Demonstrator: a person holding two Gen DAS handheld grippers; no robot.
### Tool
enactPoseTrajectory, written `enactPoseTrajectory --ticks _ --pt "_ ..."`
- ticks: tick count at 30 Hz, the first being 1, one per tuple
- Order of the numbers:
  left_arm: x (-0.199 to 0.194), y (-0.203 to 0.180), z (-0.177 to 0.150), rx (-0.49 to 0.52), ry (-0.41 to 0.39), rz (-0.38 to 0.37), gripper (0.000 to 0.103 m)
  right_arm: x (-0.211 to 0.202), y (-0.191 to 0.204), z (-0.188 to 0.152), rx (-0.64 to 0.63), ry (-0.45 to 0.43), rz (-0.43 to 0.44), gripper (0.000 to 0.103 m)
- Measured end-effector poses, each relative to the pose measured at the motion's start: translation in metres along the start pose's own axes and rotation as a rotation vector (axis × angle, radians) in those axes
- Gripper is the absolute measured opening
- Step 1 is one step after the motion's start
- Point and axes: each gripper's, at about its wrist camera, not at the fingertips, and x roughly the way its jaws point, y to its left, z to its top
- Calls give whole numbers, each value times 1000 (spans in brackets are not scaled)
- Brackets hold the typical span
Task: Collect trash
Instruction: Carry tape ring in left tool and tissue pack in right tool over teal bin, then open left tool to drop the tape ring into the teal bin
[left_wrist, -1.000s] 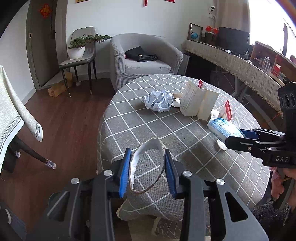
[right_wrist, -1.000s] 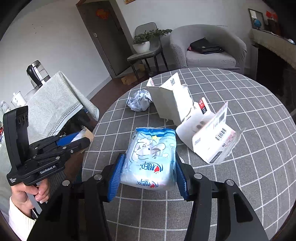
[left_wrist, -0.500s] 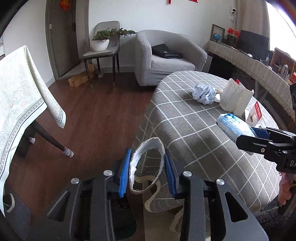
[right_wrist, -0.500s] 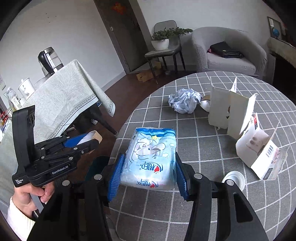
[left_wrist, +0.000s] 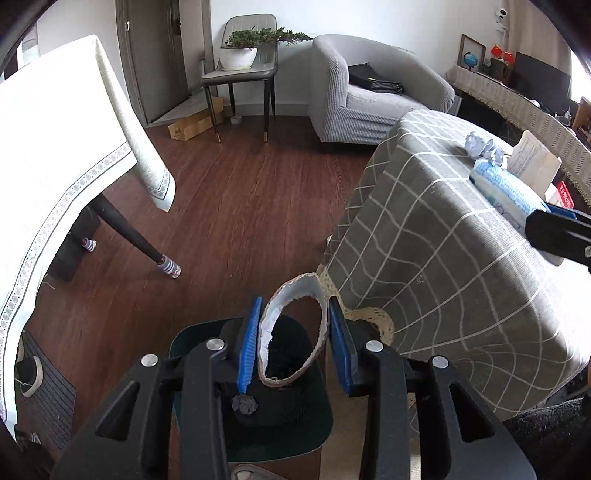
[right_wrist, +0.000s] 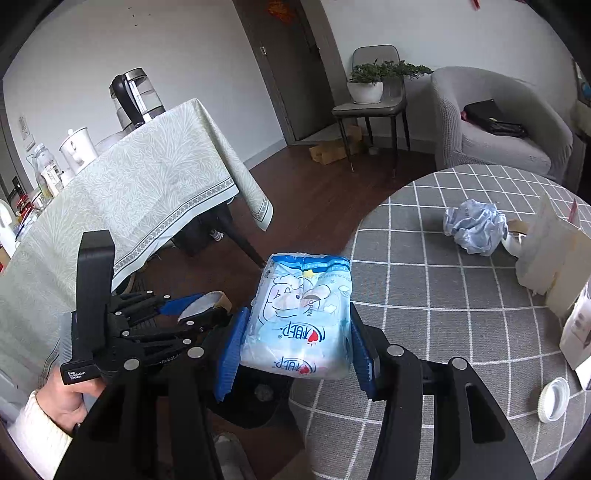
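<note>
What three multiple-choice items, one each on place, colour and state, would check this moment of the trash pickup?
1. Where is the ring of torn tape held by the left gripper?
A. Flat on the checked tablecloth
B. Over the dark bin on the floor
C. On the armchair

2. What colour is the wipes pack?
A. Light blue and white
B. Red
C. Green

3. What is the state of the right gripper?
A. Open and empty
B. Out of view
C. Shut on the wipes pack

Answers:
1 B: the tape ring hangs between the jaws above the bin, off the table edge.
2 A: its wrapper is pale blue with white cartoon print.
3 C: both blue jaws press the sides of the pack.
</note>
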Motion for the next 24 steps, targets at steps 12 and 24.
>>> enactPoseTrajectory --ticks 12,24 --pt "26 42 -35 -41 136 33 38 43 43 3 -57 61 41 53" --pt "64 74 -75 -78 301 39 38 88 77 -1 -87 140 61 53"
